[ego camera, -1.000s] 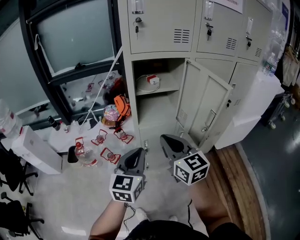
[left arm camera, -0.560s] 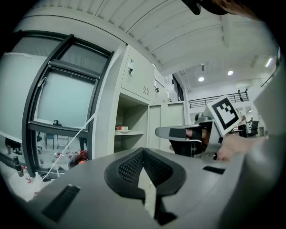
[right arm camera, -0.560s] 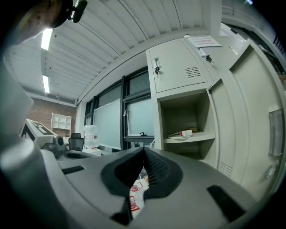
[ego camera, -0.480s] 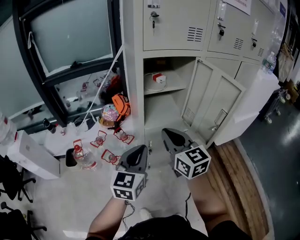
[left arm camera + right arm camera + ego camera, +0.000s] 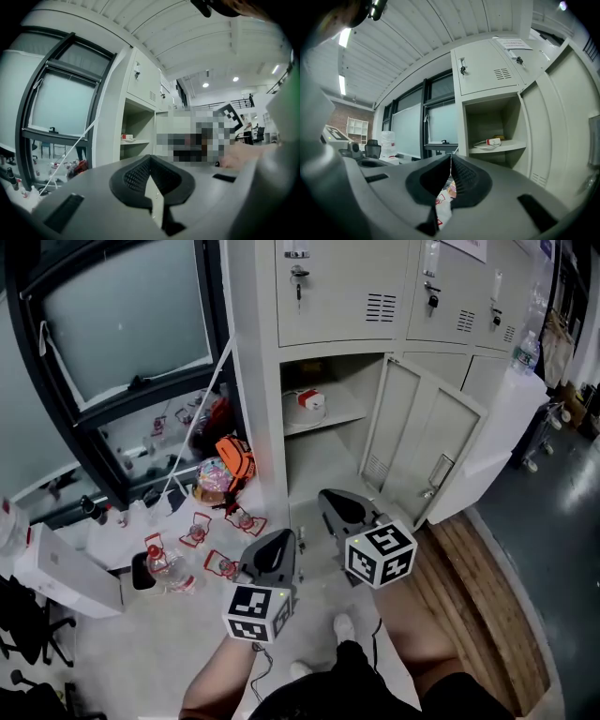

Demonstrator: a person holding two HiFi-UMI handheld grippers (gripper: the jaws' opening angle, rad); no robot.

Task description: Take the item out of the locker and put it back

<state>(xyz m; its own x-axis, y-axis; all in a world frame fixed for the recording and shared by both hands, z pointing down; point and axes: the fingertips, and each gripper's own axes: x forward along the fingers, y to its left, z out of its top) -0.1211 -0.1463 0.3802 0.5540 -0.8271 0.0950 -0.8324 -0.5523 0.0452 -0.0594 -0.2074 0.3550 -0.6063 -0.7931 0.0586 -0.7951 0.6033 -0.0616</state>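
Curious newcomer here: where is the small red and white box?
Head view, upper centre: the small red and white box sits on the shelf inside the open beige metal locker.

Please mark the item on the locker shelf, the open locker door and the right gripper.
item (image 5: 307, 400), head view: its red part.
open locker door (image 5: 412, 437), head view: middle of the panel.
right gripper (image 5: 330, 495), head view: its jaw tips.
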